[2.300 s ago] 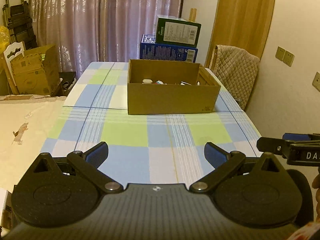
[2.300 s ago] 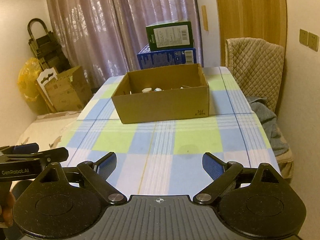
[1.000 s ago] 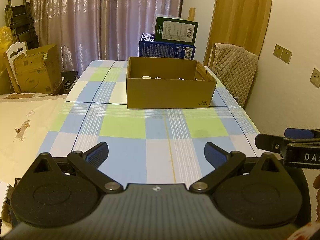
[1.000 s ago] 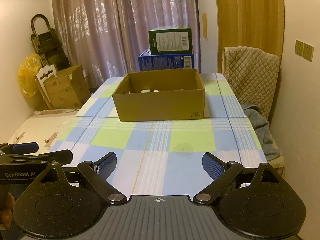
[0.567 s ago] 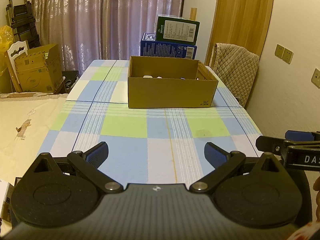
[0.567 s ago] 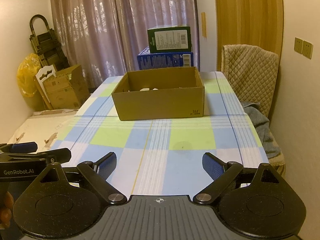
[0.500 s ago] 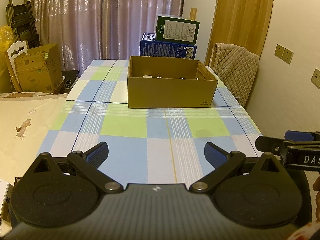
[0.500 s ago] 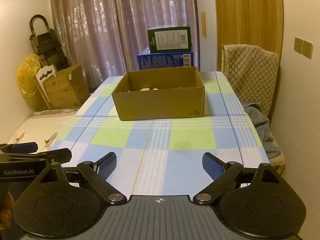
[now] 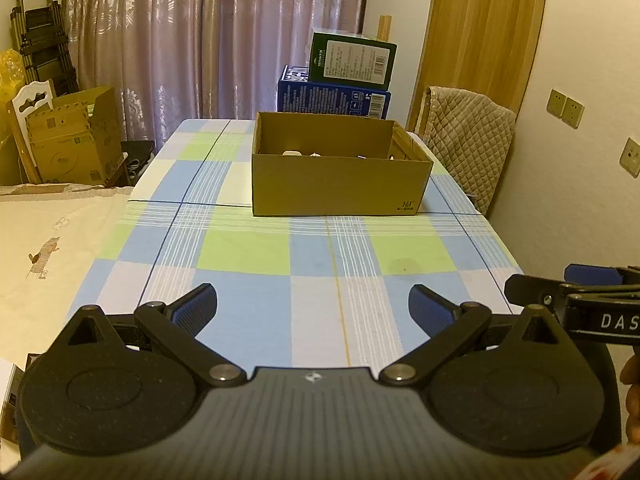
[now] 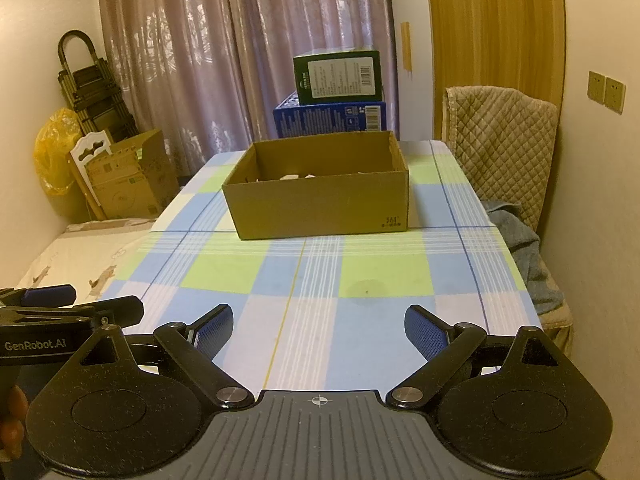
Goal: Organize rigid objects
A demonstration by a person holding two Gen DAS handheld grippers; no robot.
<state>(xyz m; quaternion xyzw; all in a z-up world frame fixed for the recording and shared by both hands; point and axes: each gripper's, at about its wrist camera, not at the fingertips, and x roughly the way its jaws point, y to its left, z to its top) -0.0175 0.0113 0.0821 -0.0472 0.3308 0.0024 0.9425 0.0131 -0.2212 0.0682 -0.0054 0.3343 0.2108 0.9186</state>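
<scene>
Cardboard box (image 9: pixel 340 190), rectangular, open-topped and plain brown, sits toward the far end of the table (image 9: pixel 248 256), nearer its right edge; a few small pale objects (image 10: pixel 294 177) show just above its front wall, too small for us to identify. A smooth cloth of blue, green and white checks covers the table.

We hold both tools low at the near edge. Our left gripper (image 9: pixel 314 308) has its ribbed blue pads spread wide apart with nothing between them, and our right gripper (image 10: pixel 320 330) is likewise spread wide and empty.

Behind the far edge, a glossy green carton (image 9: pixel 352 62) rests on a blue carton (image 9: pixel 334 98), in front of shiny mauve curtains (image 9: pixel 208 40). A chair draped in quilted beige fabric (image 10: pixel 500 140) stands beside the right edge.
</scene>
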